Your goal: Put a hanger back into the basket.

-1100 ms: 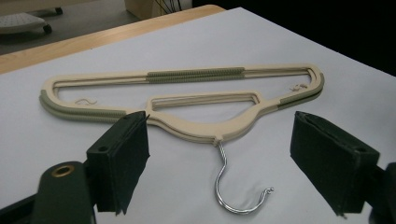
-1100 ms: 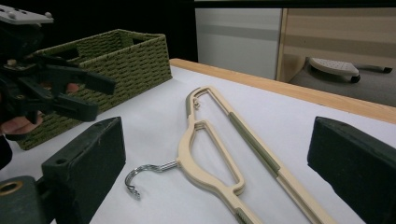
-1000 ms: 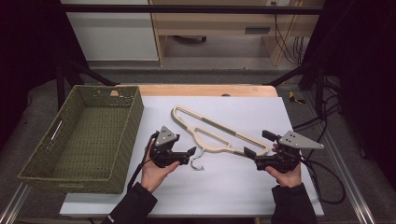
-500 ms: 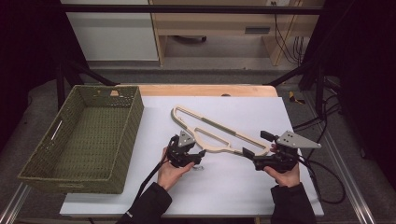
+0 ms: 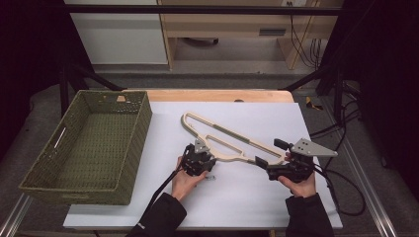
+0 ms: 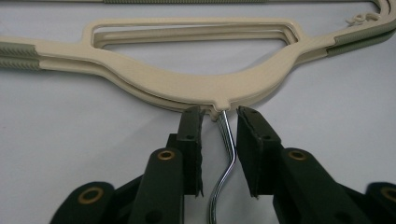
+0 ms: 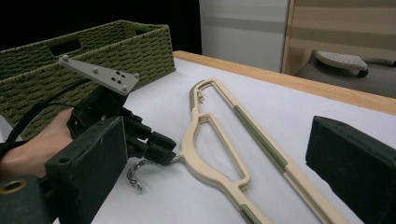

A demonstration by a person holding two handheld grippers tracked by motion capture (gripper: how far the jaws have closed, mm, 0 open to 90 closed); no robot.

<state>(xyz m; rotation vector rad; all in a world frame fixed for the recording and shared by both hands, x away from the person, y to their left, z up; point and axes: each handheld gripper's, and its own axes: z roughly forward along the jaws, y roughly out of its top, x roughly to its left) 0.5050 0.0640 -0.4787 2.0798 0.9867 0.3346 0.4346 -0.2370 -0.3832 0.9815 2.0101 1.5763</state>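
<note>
Cream plastic clothes hanger with olive grip strips [image 5: 225,140] lies flat on the white worktop [image 5: 247,197], right of the green woven basket [image 5: 89,143]. Left gripper [image 6: 219,140]: fingers have just been closing, the hanger's chrome wire hook [image 6: 223,163] between them, pads not yet touching it. Right gripper [image 5: 264,165] at the hanger's right end, fingers spread wide, grasping nothing.
</note>
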